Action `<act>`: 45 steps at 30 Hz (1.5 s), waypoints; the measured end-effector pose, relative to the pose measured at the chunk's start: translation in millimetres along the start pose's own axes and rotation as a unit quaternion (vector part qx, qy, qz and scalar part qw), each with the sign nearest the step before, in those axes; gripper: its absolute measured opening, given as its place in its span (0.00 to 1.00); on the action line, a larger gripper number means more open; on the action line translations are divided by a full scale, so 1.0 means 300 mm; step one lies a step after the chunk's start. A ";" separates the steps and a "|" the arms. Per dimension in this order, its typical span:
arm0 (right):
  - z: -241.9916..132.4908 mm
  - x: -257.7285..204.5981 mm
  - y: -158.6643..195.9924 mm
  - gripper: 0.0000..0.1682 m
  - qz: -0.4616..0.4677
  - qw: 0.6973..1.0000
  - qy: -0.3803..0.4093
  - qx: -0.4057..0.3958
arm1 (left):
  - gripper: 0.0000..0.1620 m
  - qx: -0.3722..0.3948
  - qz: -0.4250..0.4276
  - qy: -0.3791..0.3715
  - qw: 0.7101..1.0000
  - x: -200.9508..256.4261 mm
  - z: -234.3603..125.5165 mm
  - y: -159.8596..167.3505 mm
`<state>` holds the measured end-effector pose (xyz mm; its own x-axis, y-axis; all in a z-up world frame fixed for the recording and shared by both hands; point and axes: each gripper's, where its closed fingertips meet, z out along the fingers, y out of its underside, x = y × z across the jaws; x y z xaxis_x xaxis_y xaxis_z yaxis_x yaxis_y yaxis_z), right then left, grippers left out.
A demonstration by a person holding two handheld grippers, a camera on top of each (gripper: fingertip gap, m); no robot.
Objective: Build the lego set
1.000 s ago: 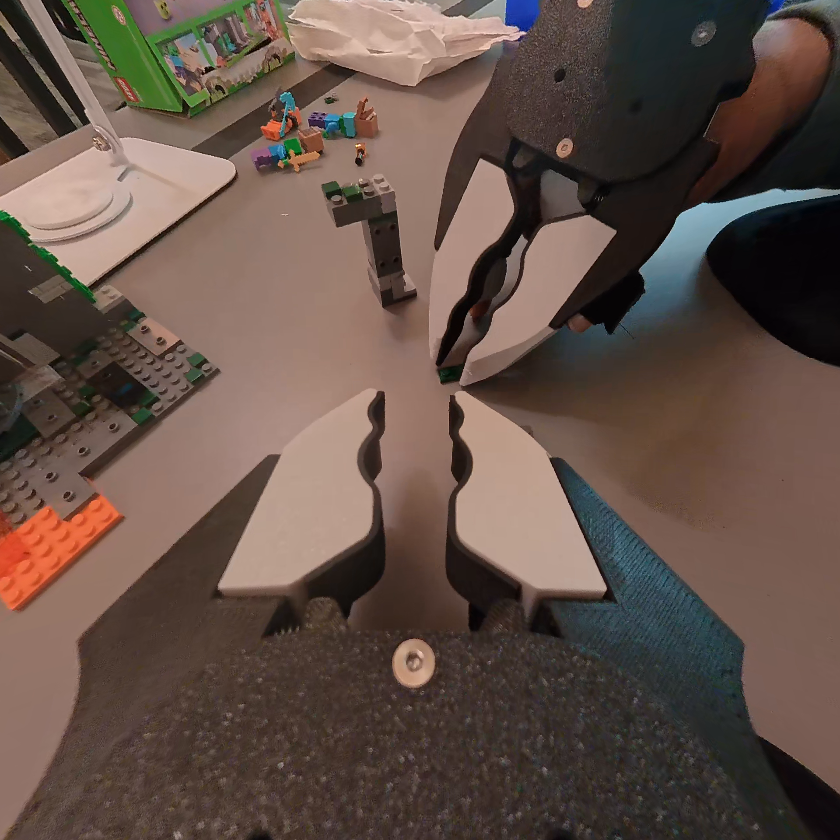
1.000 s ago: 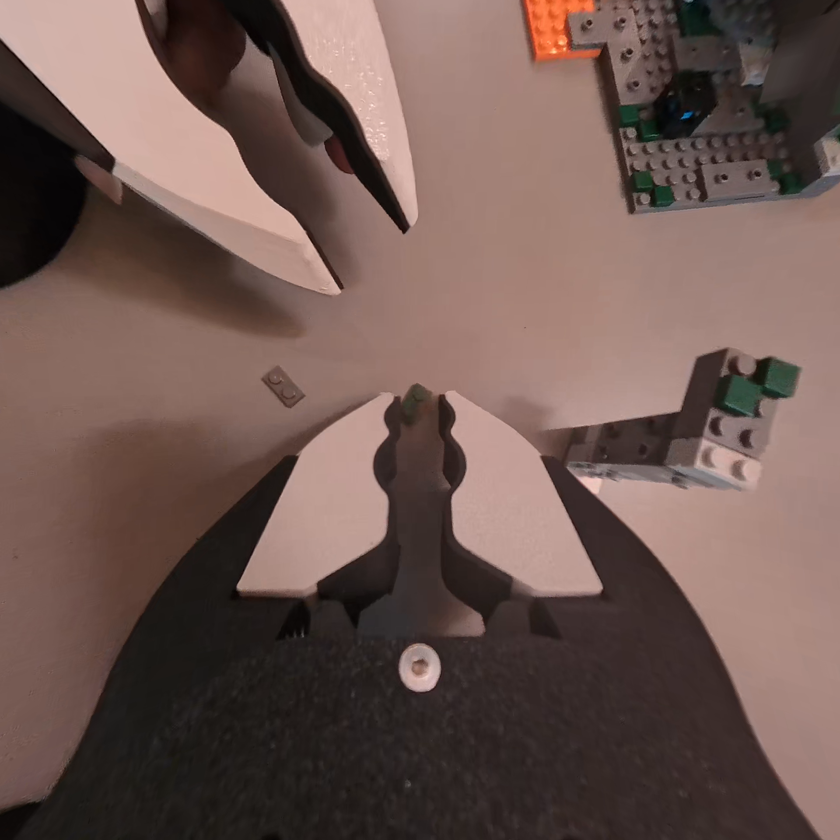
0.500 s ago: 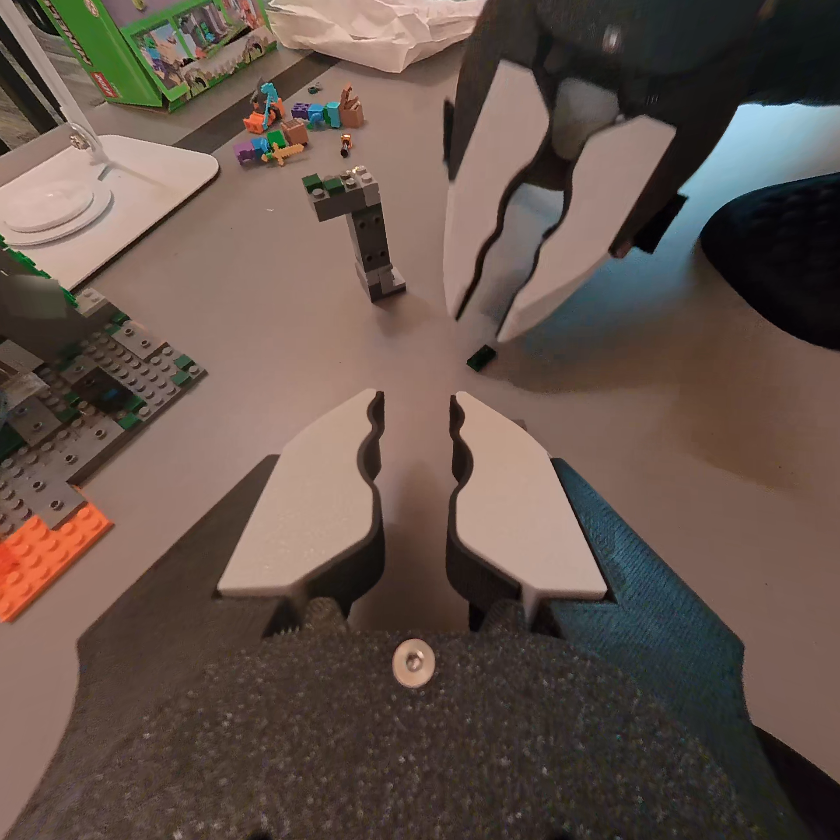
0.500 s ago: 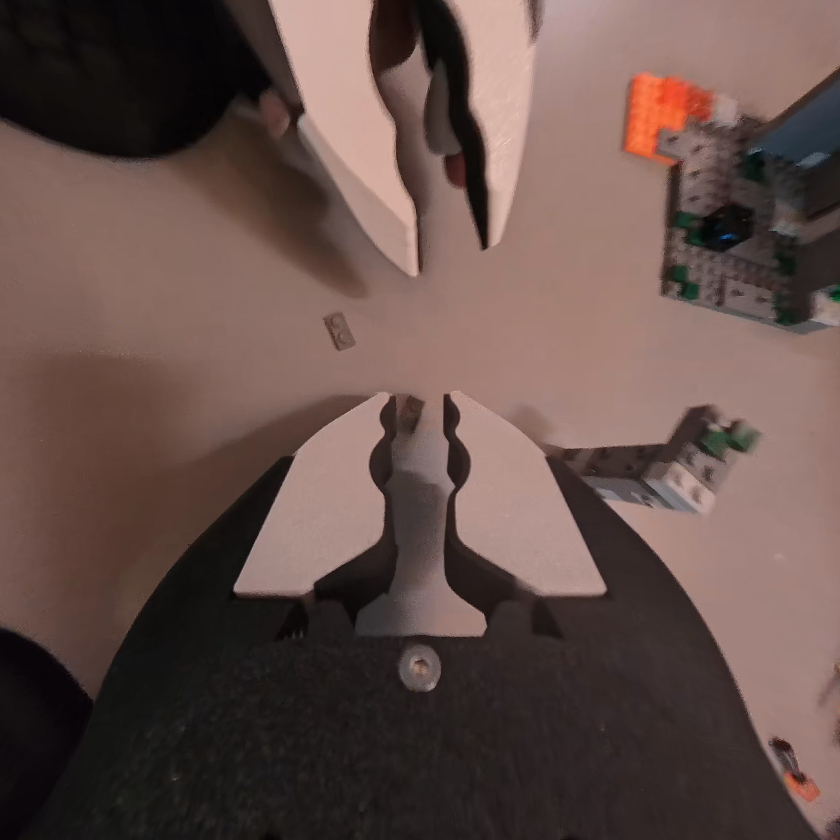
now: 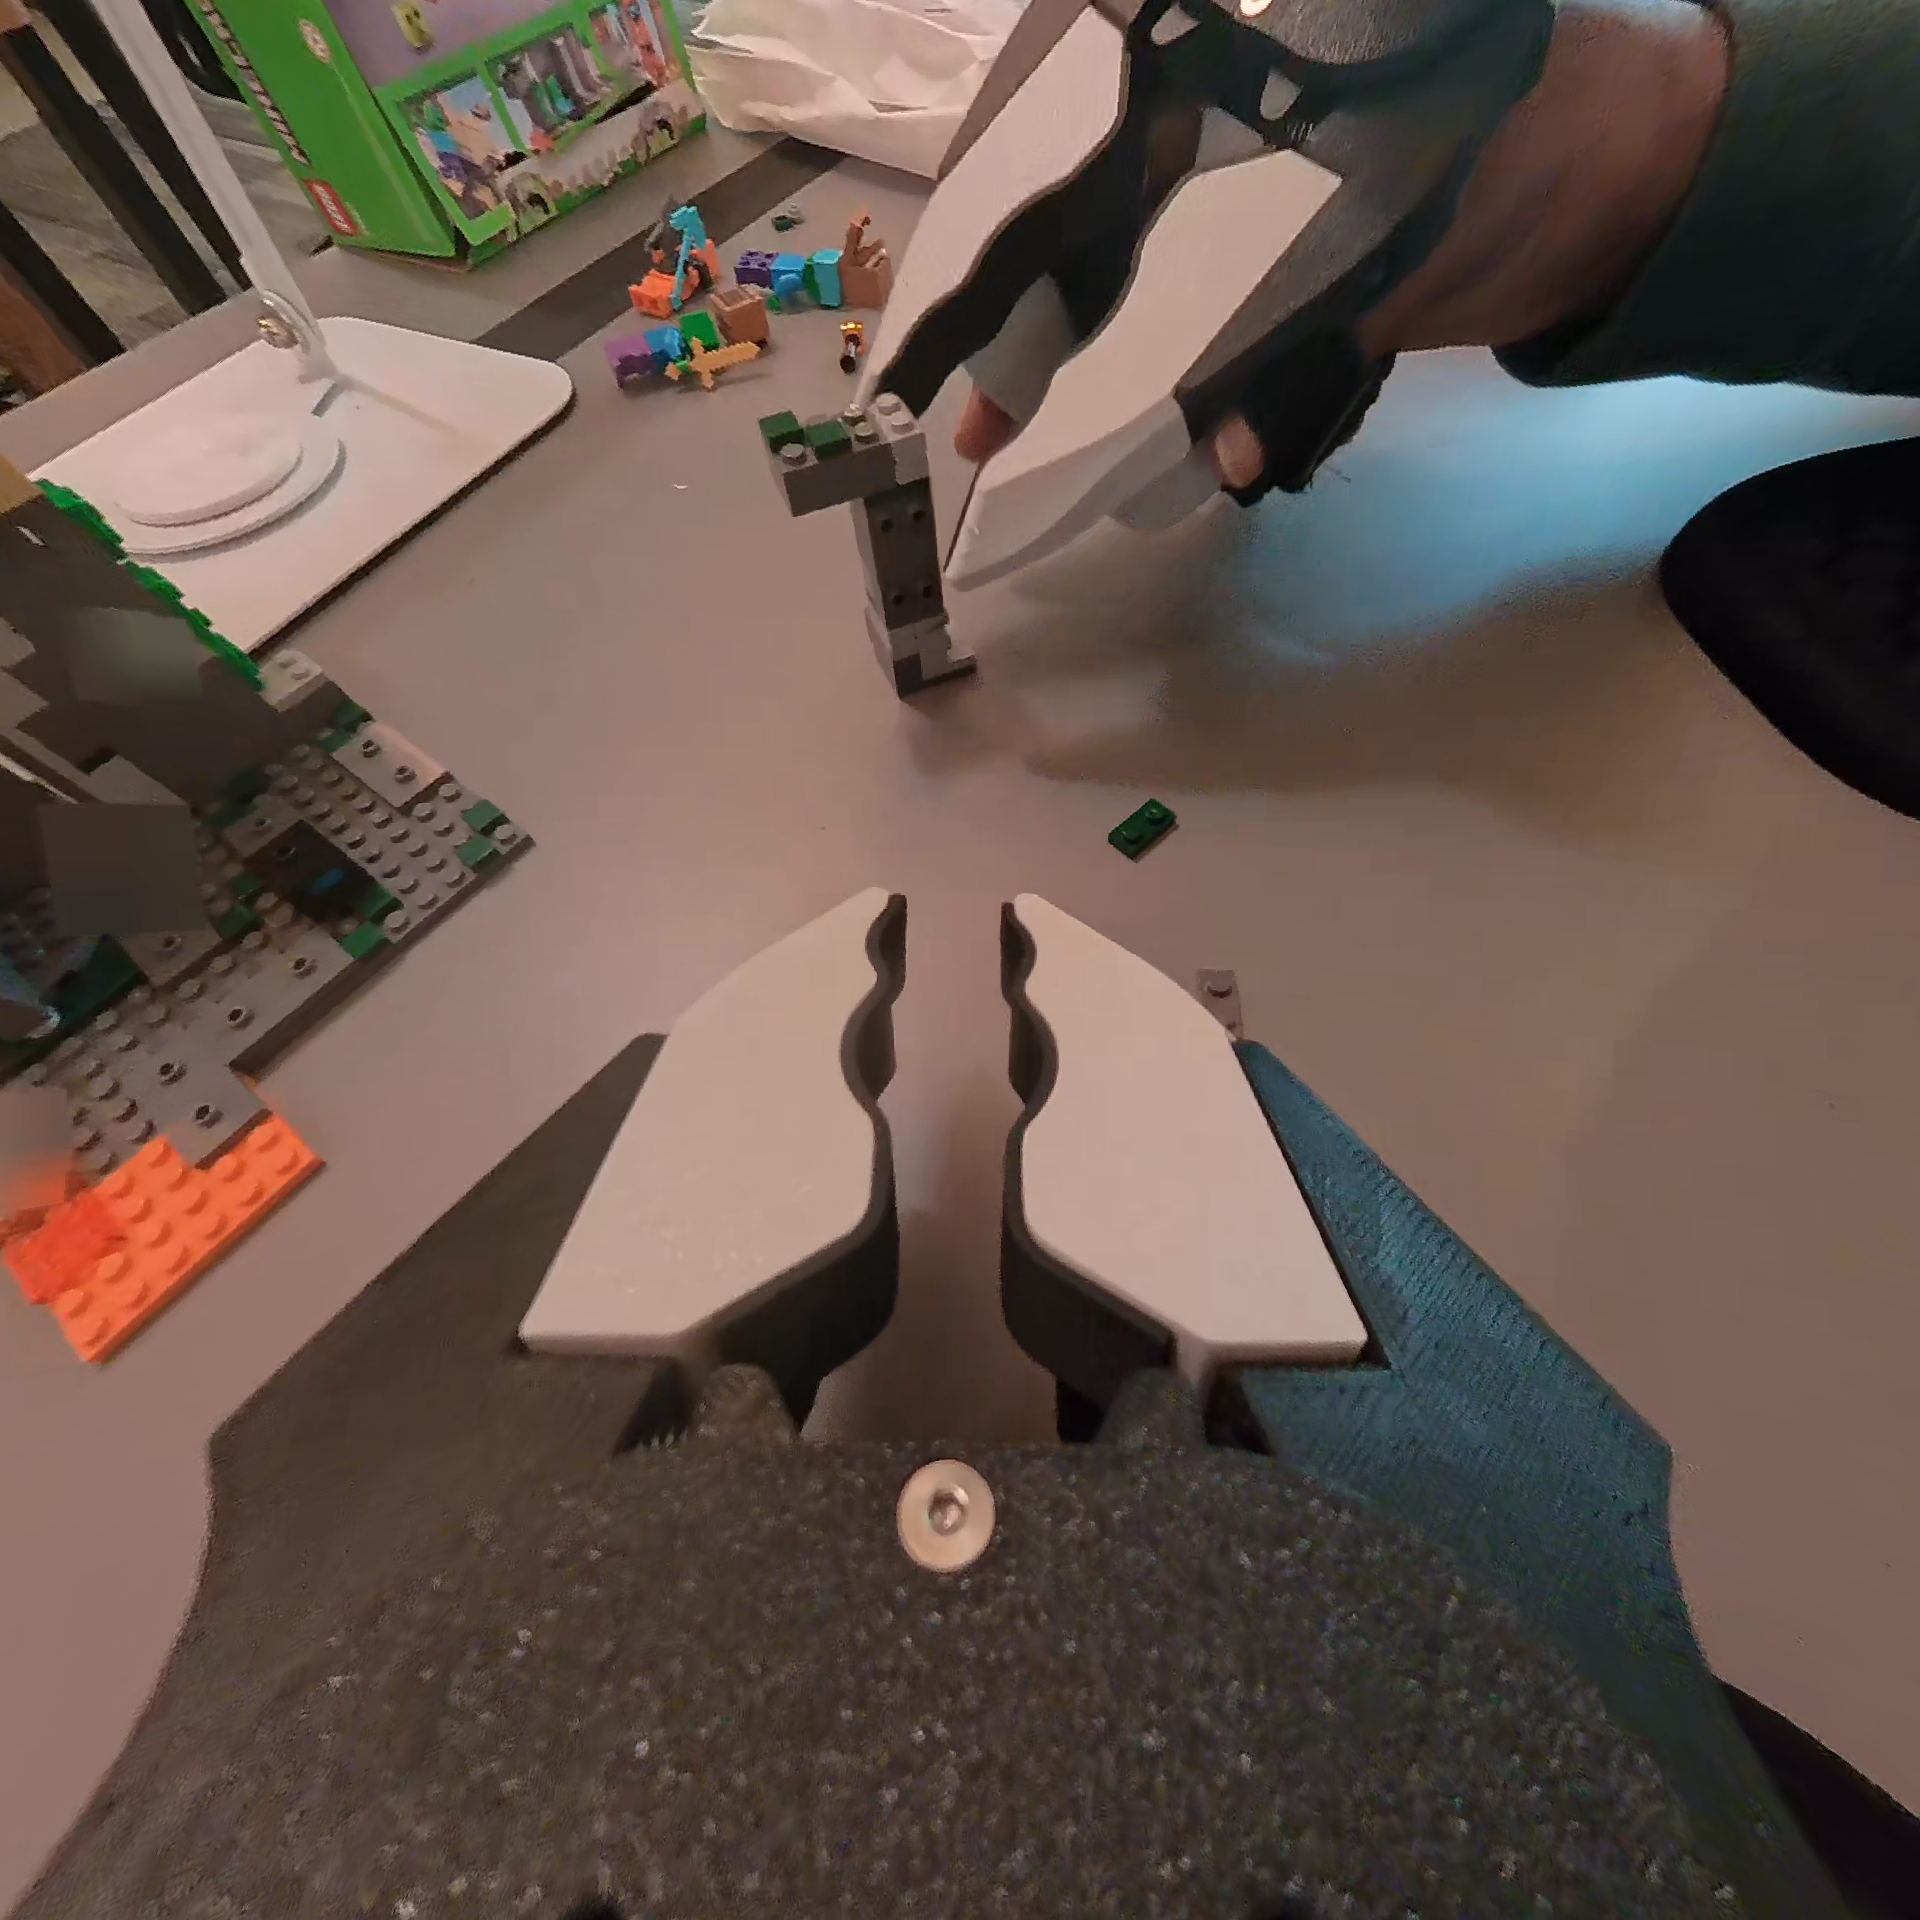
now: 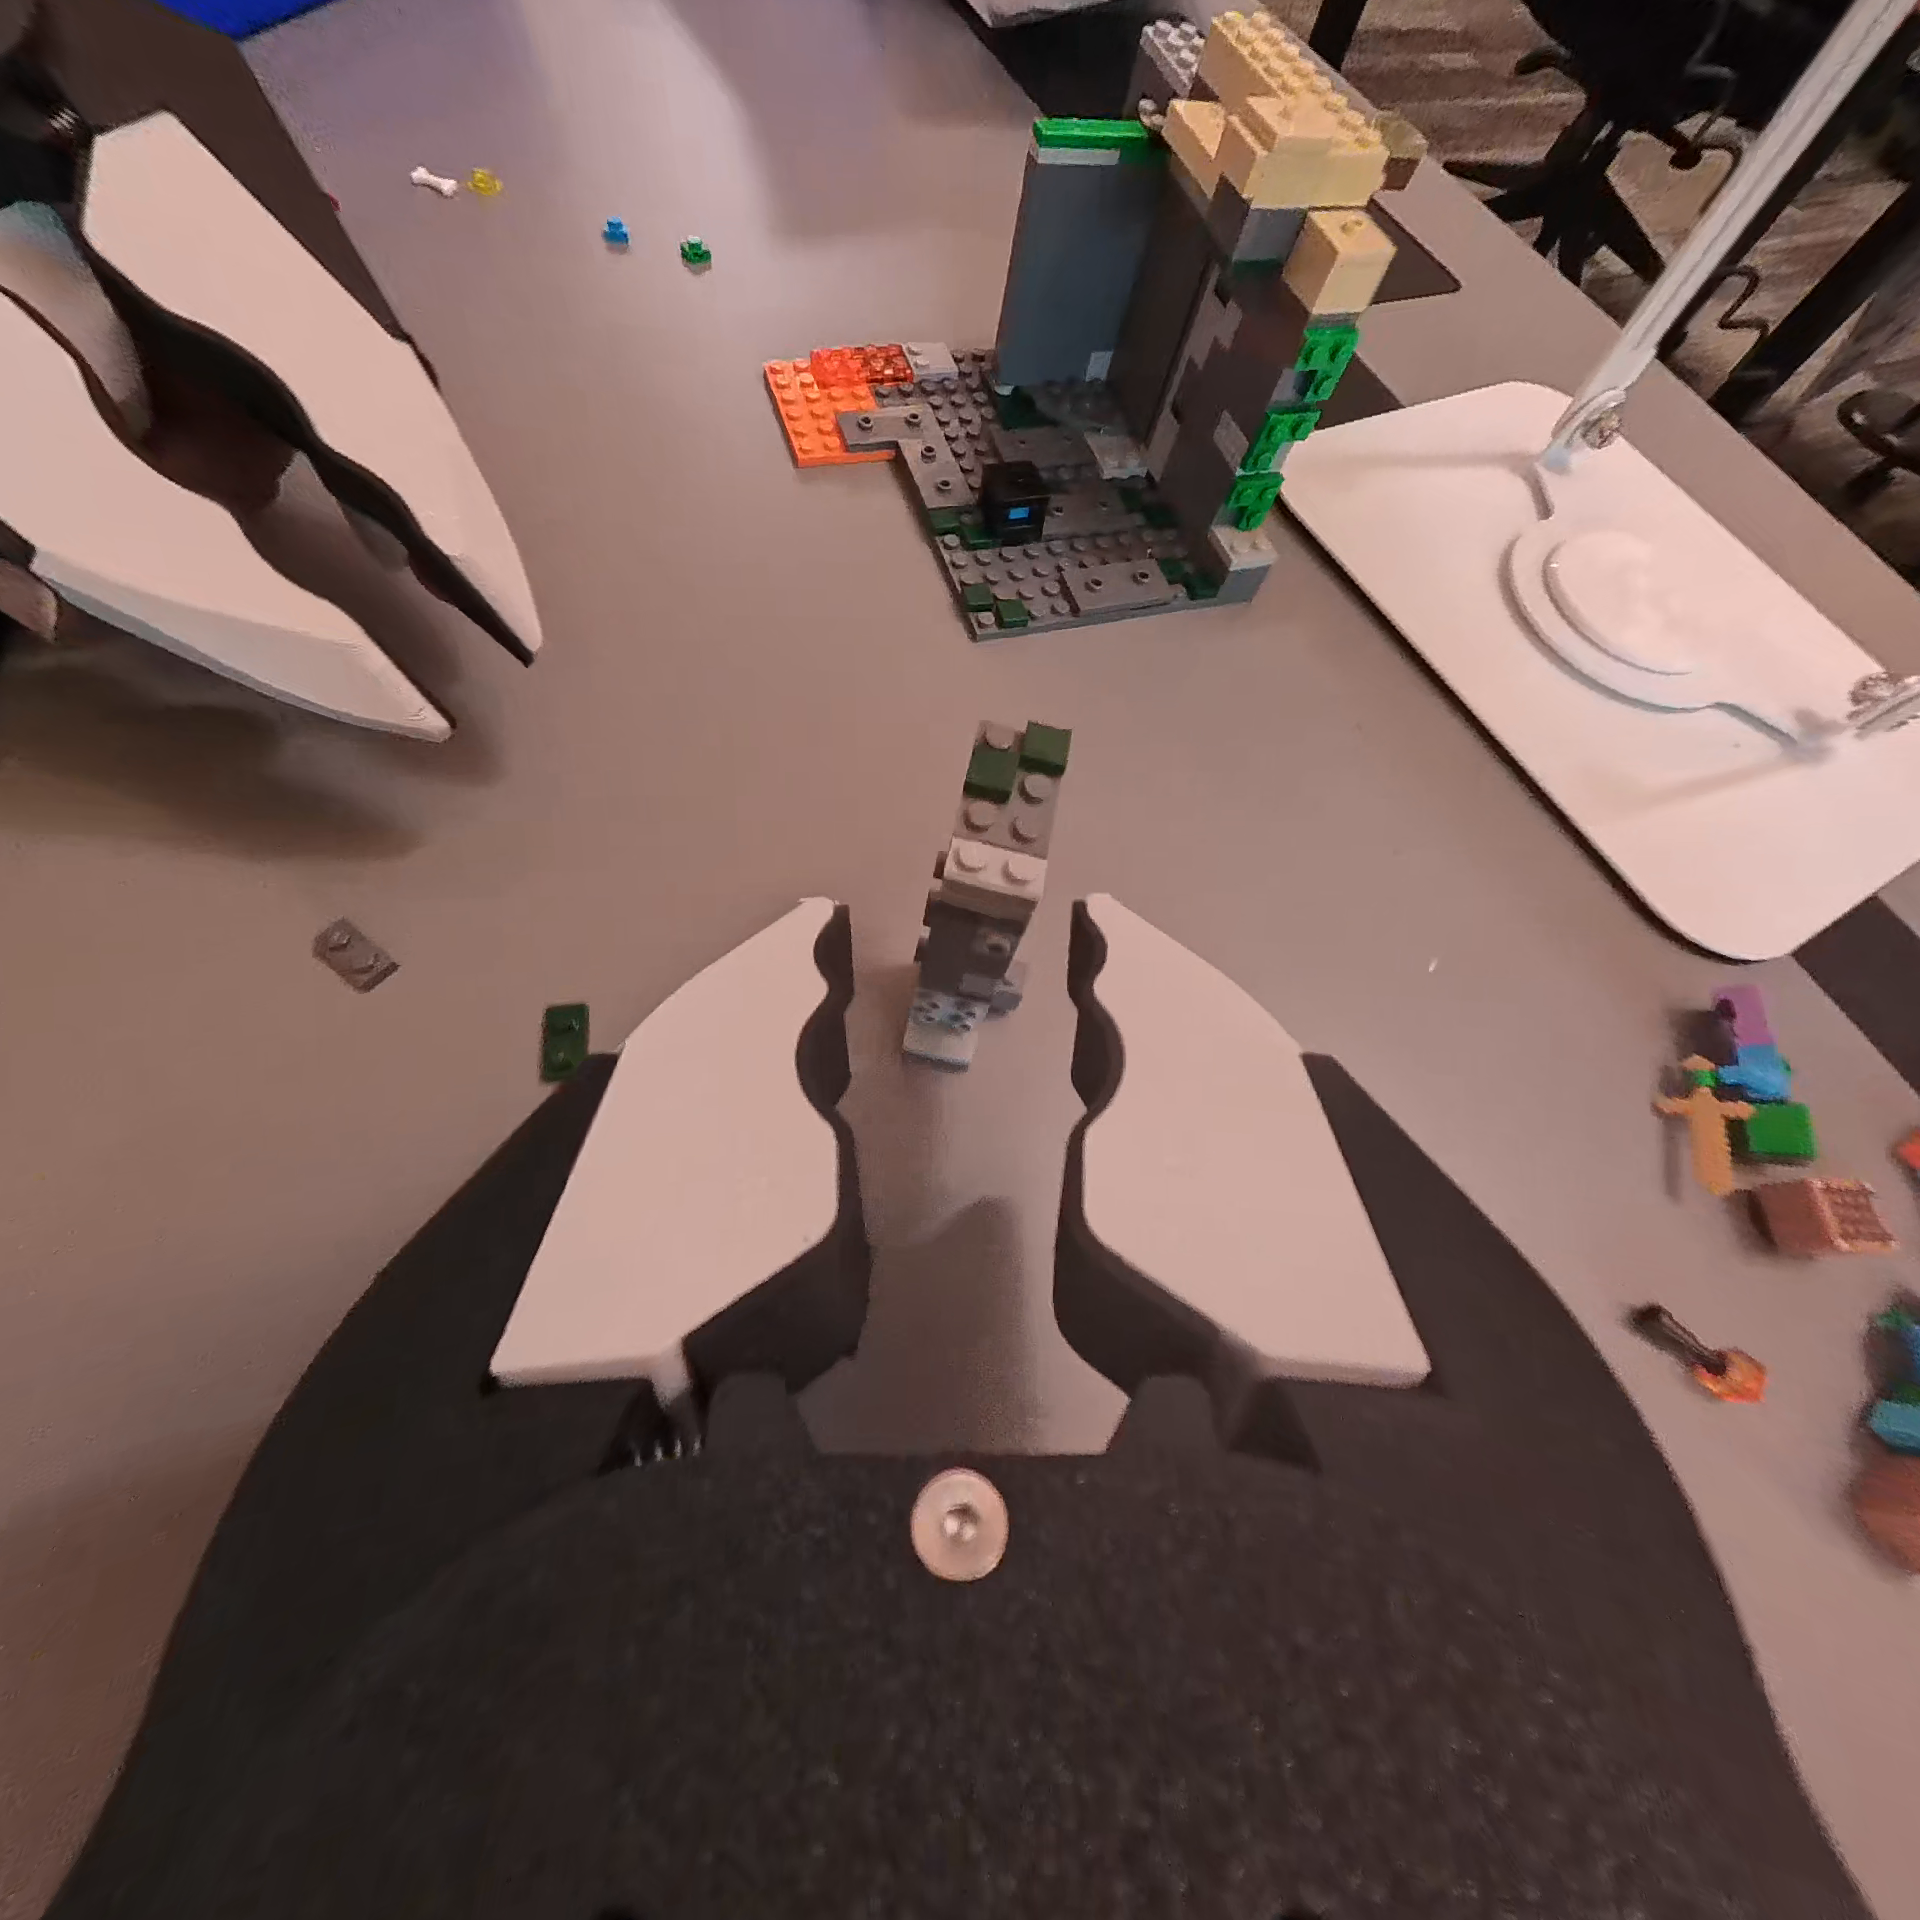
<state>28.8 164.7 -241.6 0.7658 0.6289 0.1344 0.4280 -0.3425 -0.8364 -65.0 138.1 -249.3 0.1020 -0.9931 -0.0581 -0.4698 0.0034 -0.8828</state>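
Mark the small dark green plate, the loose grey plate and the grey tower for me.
dark green plate [image 5: 1142,828], left wrist view, its studded top.
grey plate [image 6: 355,954], right wrist view, its middle.
grey tower [image 6: 977,940], right wrist view, its column.

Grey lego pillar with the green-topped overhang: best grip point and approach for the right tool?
Grip the pillar on its straight grey shaft, below the overhanging head, closing on the two flat side faces. Come from the side the right tool already faces, fingers straddling it. It stands upright on a small foot and looks top-heavy, so a low grip probably steadies it.
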 end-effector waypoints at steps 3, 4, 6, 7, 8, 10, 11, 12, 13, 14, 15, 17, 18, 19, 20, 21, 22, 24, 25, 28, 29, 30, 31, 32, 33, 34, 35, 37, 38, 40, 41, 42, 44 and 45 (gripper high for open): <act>0.033 0.012 0.009 0.20 -0.004 1.000 0.011 -0.008 | 0.09 -0.003 0.008 -0.007 1.000 -0.002 -0.001 0.001; 0.038 0.016 0.014 0.17 -0.005 1.000 0.016 -0.012 | 0.09 -0.003 0.011 -0.008 1.000 -0.001 0.000 0.001; 0.040 0.011 0.012 0.12 0.000 1.000 0.019 -0.008 | 0.09 -0.005 0.017 -0.008 1.000 0.002 0.003 0.003; 0.039 0.009 0.013 0.12 0.007 1.000 0.023 -0.010 | 0.09 -0.005 0.019 -0.007 1.000 0.004 0.003 0.004; 0.037 0.004 0.013 0.12 0.012 1.000 0.025 -0.010 | 0.09 -0.005 0.019 -0.005 1.000 0.005 0.004 0.004; 0.030 -0.010 0.013 0.12 0.018 0.999 0.030 -0.009 | 0.10 -0.004 0.020 -0.003 1.000 0.008 0.005 0.003; 0.027 -0.019 0.013 0.12 0.020 0.999 0.034 -0.010 | 0.10 -0.004 0.021 -0.003 1.000 0.009 0.005 0.004; 0.025 -0.031 0.015 0.12 0.018 0.999 0.033 -0.011 | 0.10 -0.004 0.023 -0.003 1.000 0.010 0.005 0.004; 0.022 -0.045 0.015 0.12 0.017 0.999 0.031 -0.011 | 0.10 -0.003 0.025 -0.002 1.000 0.011 0.005 0.002; 0.020 -0.056 0.015 0.12 0.018 0.999 0.032 -0.011 | 0.10 -0.003 0.026 -0.002 1.000 0.013 0.005 0.002; 0.017 -0.068 0.016 0.12 0.018 0.999 0.032 -0.011 | 0.10 -0.003 0.028 -0.001 1.000 0.014 0.005 0.002; 0.012 -0.092 0.015 0.12 0.016 0.999 0.031 -0.006 | 0.10 -0.002 0.033 -0.002 0.999 0.016 0.005 0.002; 0.010 -0.102 0.014 0.12 0.012 0.999 0.032 -0.005 | 0.11 -0.002 0.035 -0.002 0.999 0.016 0.005 0.000; 0.008 -0.111 0.014 0.12 0.007 0.999 0.032 -0.005 | 0.11 -0.001 0.036 -0.002 0.999 0.018 0.005 0.000; 0.008 -0.116 0.013 0.12 0.004 0.999 0.032 -0.006 | 0.11 -0.001 0.037 -0.001 0.999 0.019 0.006 0.000; 0.008 -0.118 0.012 0.12 0.003 0.999 0.033 -0.006 | 0.11 -0.002 0.037 0.000 0.999 0.019 0.006 0.001; 0.009 -0.119 0.011 0.12 0.003 0.999 0.034 -0.005 | 0.11 -0.002 0.037 0.000 0.999 0.020 0.007 0.001; 0.011 -0.115 0.011 0.12 0.009 0.999 0.034 -0.002 | 0.11 -0.001 0.037 -0.001 0.999 0.019 0.006 0.000; 0.011 -0.113 0.011 0.12 0.013 0.999 0.034 -0.001 | 0.11 -0.001 0.038 -0.001 0.999 0.019 0.006 0.000; 0.010 -0.109 0.013 0.12 0.024 0.999 0.033 0.004 | 0.11 0.001 0.040 -0.003 0.999 0.018 0.005 -0.001; 0.010 -0.109 0.013 0.12 0.028 0.999 0.033 0.006 | 0.11 0.001 0.040 -0.004 0.999 0.018 0.005 -0.002; 0.010 -0.108 0.013 0.12 0.030 0.999 0.032 0.007 | 0.11 0.001 0.040 -0.004 0.999 0.017 0.005 -0.002; 0.010 -0.109 0.013 0.12 0.031 0.999 0.032 0.007 | 0.11 0.001 0.039 -0.004 0.999 0.016 0.006 -0.001; 0.010 -0.109 0.013 0.12 0.030 0.999 0.033 0.007 | 0.11 0.001 0.039 -0.005 0.999 0.015 0.005 -0.002; 0.009 -0.109 0.012 0.12 0.028 0.999 0.033 0.007 | 0.11 0.002 0.038 -0.005 0.999 0.014 0.005 -0.002; 0.009 -0.111 0.012 0.12 0.027 0.999 0.033 0.008 | 0.11 0.003 0.038 -0.005 0.999 0.013 0.005 -0.003; 0.008 -0.113 0.010 0.12 0.026 0.999 0.031 0.010 | 0.11 0.003 0.037 -0.005 0.999 0.013 0.005 -0.003; 0.003 -0.116 0.000 0.13 0.026 0.999 0.028 0.017 | 0.11 0.003 0.037 -0.005 0.999 0.012 0.005 -0.003; -0.003 -0.115 -0.008 0.13 0.026 0.999 0.027 0.022 | 0.11 0.004 0.036 -0.006 0.999 0.011 0.005 -0.004; -0.023 -0.112 -0.033 0.15 0.027 0.999 0.027 0.037 | 0.12 0.004 0.036 -0.008 0.999 0.008 0.005 -0.004; -0.035 -0.110 -0.044 0.16 0.028 0.998 0.028 0.043 | 0.12 0.004 0.036 -0.011 0.999 0.006 0.004 -0.005; -0.047 -0.107 -0.054 0.18 0.030 0.998 0.029 0.048 | 0.12 0.005 0.036 -0.012 0.999 0.004 0.005 -0.006; -0.073 -0.104 -0.075 0.19 0.036 0.997 0.031 0.061 | 0.12 0.006 0.035 -0.016 0.999 0.000 0.005 -0.008; -0.086 -0.103 -0.082 0.19 0.039 0.996 0.033 0.067 | 0.12 0.007 0.035 -0.017 0.999 -0.002 0.005 -0.010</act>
<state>6.9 135.7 -211.4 0.8259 0.5555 0.0964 0.3014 -0.2906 -0.9081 -62.3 138.8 -247.4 0.0991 -0.9858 -0.1358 -0.4643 0.0749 -0.8825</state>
